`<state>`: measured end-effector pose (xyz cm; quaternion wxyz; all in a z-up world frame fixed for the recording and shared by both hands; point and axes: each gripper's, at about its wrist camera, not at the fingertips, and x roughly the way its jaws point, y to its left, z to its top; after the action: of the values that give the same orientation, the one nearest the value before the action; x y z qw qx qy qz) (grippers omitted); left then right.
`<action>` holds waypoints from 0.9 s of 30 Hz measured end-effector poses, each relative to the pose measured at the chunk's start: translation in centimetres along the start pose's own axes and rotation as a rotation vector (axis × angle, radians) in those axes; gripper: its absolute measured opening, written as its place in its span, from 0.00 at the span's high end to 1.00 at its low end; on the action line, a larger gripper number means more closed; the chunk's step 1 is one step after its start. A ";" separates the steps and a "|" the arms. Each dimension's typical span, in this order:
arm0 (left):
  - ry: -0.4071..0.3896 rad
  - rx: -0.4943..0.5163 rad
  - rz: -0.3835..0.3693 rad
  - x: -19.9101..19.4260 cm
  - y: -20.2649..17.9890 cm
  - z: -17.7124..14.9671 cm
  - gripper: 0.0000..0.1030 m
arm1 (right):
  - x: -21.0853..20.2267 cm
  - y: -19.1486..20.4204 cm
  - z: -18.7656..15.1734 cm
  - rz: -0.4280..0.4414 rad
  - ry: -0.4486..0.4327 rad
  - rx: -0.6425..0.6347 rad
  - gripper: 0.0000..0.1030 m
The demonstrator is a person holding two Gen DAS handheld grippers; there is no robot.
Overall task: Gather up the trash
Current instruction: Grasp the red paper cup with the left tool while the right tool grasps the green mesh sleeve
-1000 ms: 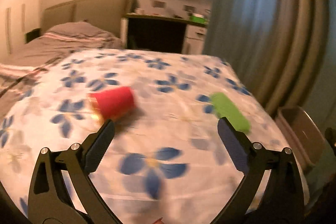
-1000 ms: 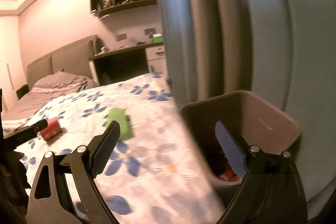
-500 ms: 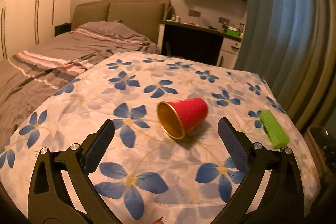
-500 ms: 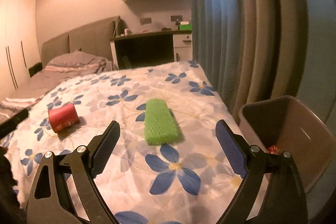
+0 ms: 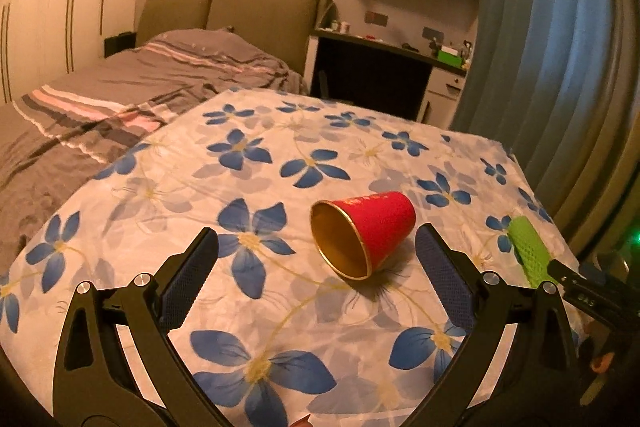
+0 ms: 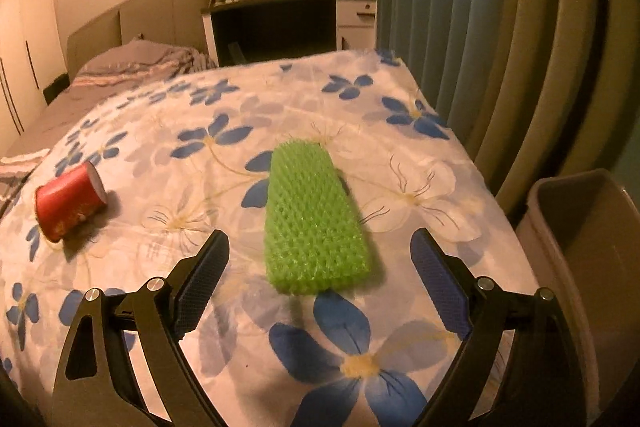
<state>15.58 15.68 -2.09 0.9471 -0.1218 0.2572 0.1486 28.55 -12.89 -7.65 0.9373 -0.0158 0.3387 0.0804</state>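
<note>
A red paper cup point(image 5: 362, 233) lies on its side on the blue-flowered cloth, its gold mouth toward me. My left gripper point(image 5: 316, 263) is open and empty, with the cup just ahead between its fingers. A green foam net sleeve point(image 6: 312, 215) lies flat on the cloth. My right gripper point(image 6: 320, 267) is open and empty, with the sleeve's near end just ahead between its fingers. The cup also shows at the left of the right wrist view point(image 6: 68, 201), and the sleeve at the right of the left wrist view point(image 5: 530, 251).
A grey-brown bin point(image 6: 588, 239) stands on the floor off the cloth's right edge. Curtains point(image 6: 480, 27) hang behind it. A bed point(image 5: 120, 95) with grey covers lies to the left, and a dark desk point(image 5: 372, 75) stands beyond.
My left gripper swung left and closed in on the red cup. My right gripper swung from the bin to the cloth and came up to the green sleeve. Both stayed open.
</note>
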 end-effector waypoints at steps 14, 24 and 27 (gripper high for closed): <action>0.107 -0.019 -0.059 4.5 -0.7 0.0 0.10 | 3.7 -0.7 0.3 0.014 0.159 0.019 0.33; 0.193 -0.050 -0.145 7.2 -0.6 -0.1 0.36 | 3.3 -0.4 0.3 0.105 0.147 0.016 0.83; 0.202 -0.057 -0.170 7.4 -0.6 -0.2 0.46 | 2.3 0.0 0.2 0.109 0.111 -0.004 0.89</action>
<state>21.80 16.72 -6.04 0.9217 -0.1842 0.3357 0.0620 30.41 -12.59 -8.99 0.9112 -0.0039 0.3905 0.1312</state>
